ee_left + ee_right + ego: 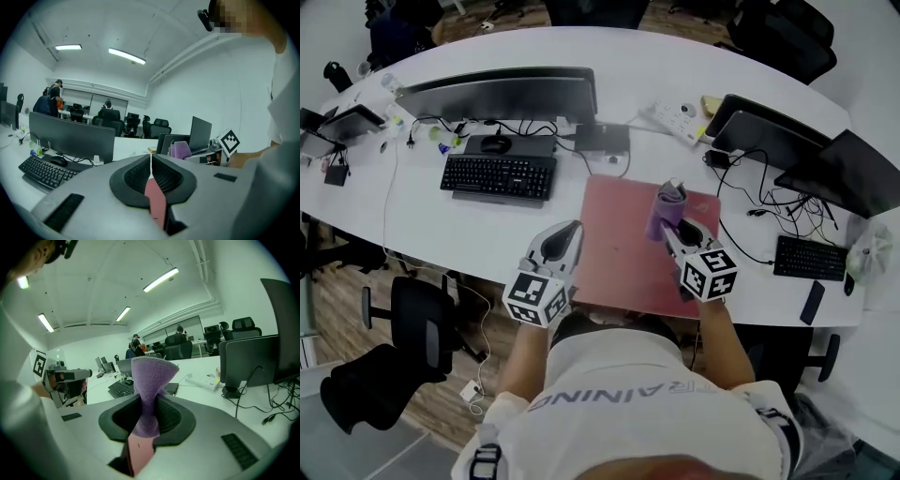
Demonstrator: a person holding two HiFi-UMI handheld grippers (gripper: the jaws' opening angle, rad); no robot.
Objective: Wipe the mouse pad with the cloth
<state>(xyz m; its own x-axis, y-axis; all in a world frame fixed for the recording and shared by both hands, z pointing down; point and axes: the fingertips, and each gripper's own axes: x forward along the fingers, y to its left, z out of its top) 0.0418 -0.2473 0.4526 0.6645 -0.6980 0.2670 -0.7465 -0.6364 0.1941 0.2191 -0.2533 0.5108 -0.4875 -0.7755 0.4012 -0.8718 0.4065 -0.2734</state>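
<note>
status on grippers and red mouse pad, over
Right gripper shut on purple fleece cloth, over red rectangular mouse pad. Left gripper shut, empty, beside pad's left edge. Nothing blocking.

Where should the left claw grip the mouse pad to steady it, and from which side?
Probably the near left corner of the mouse pad: it lies flat on the table, so only an edge can be pinched, and that corner is nearest the left claw. Come in low from the left; the right claw, shut on the cloth, occupies the far right part.
</note>
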